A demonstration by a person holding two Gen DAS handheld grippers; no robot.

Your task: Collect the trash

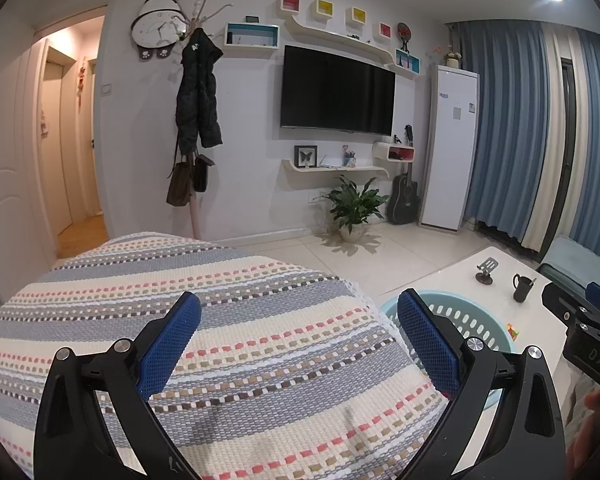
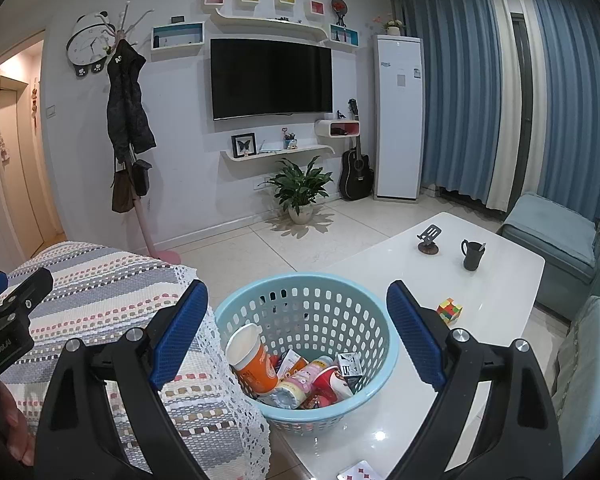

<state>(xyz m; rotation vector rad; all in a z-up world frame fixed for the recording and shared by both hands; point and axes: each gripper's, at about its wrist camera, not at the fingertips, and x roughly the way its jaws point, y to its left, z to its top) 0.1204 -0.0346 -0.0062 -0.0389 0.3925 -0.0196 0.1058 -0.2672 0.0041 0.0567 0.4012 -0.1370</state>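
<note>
A: How do the jaws stand?

B: Both wide apart, nothing between the blue pads. The right gripper [image 2: 298, 320] hangs over a light-blue basket [image 2: 332, 286], which shows in the gap between its fingers. The left gripper [image 1: 298, 330] hangs over a striped woven cover [image 1: 260, 360].

A: And the trash?

B: In the basket. An orange cup with a white lid [image 2: 250, 358] leans against the left wall; beside it lie a pink-and-white container [image 2: 300, 384], a red cup [image 2: 328, 380] and a small black-and-white carton [image 2: 349, 364].

A: Where does the basket sit?

B: On a white table [image 2: 500, 280], at its near-left corner, just beside the lace edge of the striped cover. From the left wrist only part of the rim [image 1: 460, 300] shows, behind the right finger.

A: What else is on the table?

B: A colour cube [image 2: 449, 310] near the basket; farther off, a black mug [image 2: 473, 255] and a small stand [image 2: 430, 242]. Playing cards [image 2: 360, 472] lie at the near edge.

A: Farther out?

B: A potted plant [image 2: 300, 192] on the floor below a wall television [image 2: 272, 78], a guitar [image 2: 356, 172] beside a white standing unit [image 2: 398, 120], blue curtains [image 2: 452, 80].
</note>
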